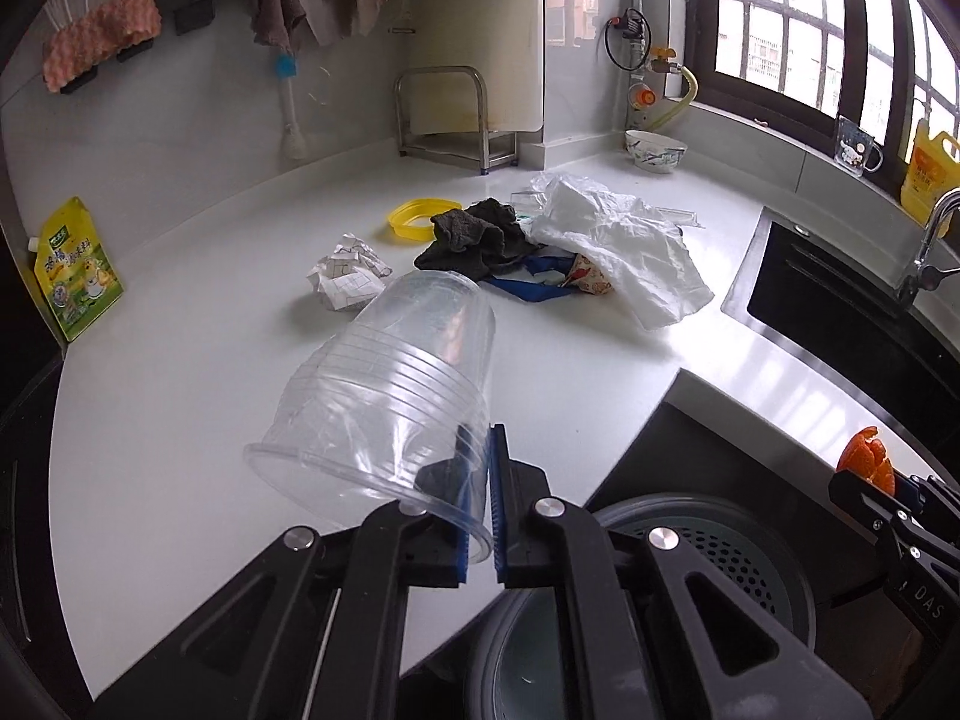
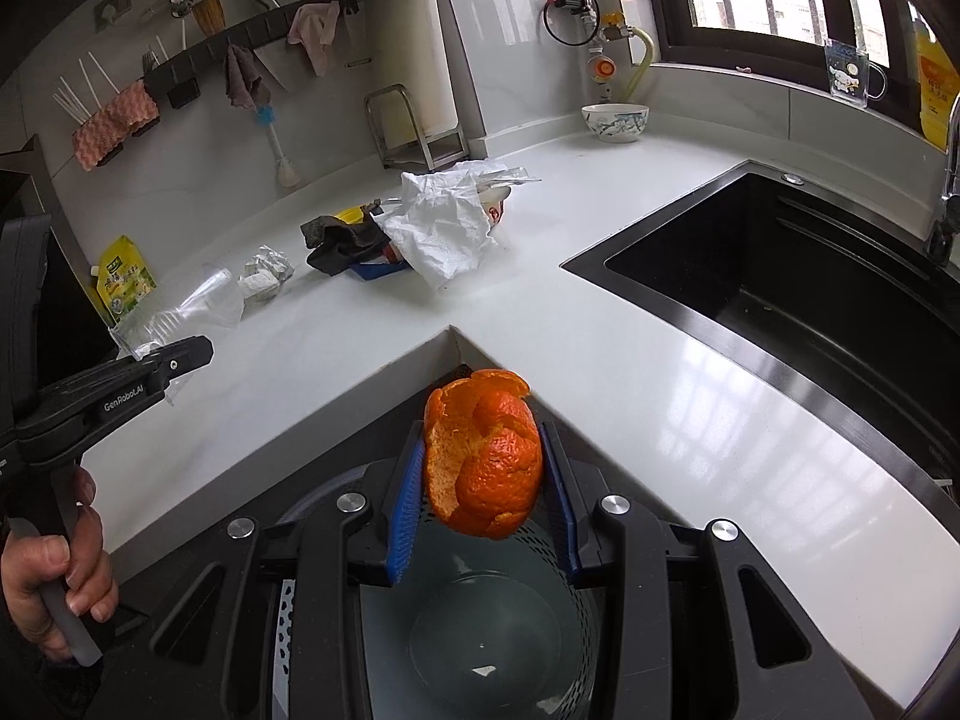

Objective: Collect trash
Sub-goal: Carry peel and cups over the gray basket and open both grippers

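Over the grey perforated plastic bin [image 2: 576, 612], the right gripper [image 2: 483, 480] clamps curled orange peel [image 2: 486, 462] for release next, while the left gripper [image 1: 478, 504] pinches a clear ribbed plastic cup [image 1: 390, 396] beside the bin.

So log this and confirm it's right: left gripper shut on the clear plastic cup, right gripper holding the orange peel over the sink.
Not quite. The right gripper holds the orange peel over the perforated bin, not the sink, which lies off to its right in the right wrist view. The left gripper is indeed shut on the clear plastic cup.
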Available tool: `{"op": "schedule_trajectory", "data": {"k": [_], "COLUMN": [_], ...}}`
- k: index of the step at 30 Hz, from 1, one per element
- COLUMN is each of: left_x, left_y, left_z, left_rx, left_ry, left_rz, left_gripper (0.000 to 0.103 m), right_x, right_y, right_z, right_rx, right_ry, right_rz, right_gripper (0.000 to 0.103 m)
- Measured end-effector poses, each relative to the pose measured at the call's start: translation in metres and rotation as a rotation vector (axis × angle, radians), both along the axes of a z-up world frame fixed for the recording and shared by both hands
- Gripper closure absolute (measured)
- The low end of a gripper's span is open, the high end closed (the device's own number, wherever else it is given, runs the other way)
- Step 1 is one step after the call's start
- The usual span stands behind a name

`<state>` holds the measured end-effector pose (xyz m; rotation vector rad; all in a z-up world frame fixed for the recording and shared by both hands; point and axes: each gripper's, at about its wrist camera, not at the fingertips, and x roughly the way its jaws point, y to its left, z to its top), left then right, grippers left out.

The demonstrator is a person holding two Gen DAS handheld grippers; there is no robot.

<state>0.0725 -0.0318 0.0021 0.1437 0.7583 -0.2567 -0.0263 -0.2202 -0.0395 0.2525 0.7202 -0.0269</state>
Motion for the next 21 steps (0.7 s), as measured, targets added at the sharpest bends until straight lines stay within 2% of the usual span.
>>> {"op": "schedule_trajectory", "data": {"k": [7, 16, 21], "left_x": [-0.057, -0.105, -0.106], "left_y": [-0.005, -0.025, -0.031], "left_z": [-0.01, -0.046, -0.065], "left_rx": [0.047, 0.056, 0.064], "left_ry": [-0.012, 0.107, 0.182], "left_rz": [0.022, -0.081, -0.111], "left_gripper": [0.097, 0.097, 0.097], "right_x": [-0.034, -0.053, -0.049], "right_y": [0.01, 0.026, 0.024], "right_z": [-0.009, -0.033, -0.051], "right_rx": [-0.008, -0.025, 0.018], "right_ry": [0.025, 0.1, 0.161], "right_rz": [0.018, 0.047, 0.052], "right_gripper": [0.068, 0.068, 0.068]}}
